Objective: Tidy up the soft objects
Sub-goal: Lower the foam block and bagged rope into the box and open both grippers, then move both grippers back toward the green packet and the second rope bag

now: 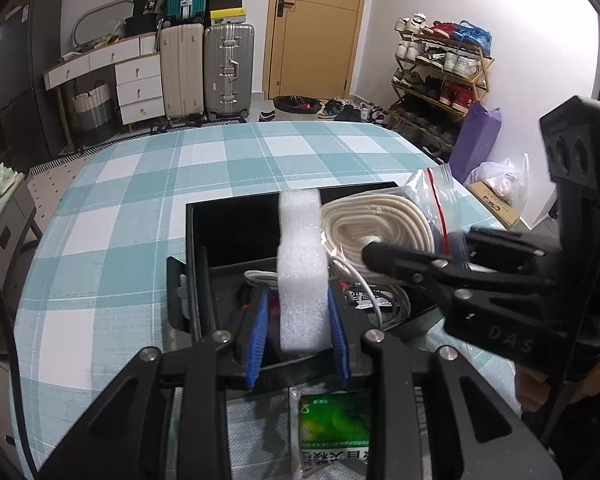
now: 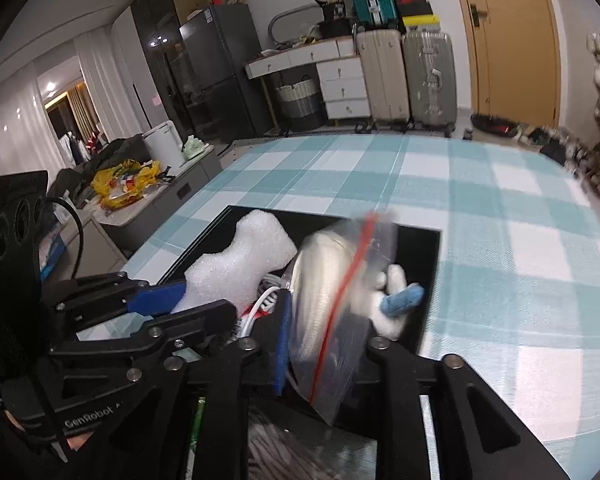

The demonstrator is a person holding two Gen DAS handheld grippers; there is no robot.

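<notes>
Foam block [image 1: 302,276] in left gripper [image 1: 298,328]; blue cloth [image 2: 404,300] visible only right view.

Box [image 1: 236,236] left half free – foam [image 1: 302,272], bagged rope [image 1: 380,228] block rt.

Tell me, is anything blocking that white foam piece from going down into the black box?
Partly. The left gripper holds the foam block over the black box. White cables lie right beneath it; the far-left compartment looks open.

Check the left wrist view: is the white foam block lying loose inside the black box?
No. The foam block is clamped between the left tool's blue pads.
</notes>
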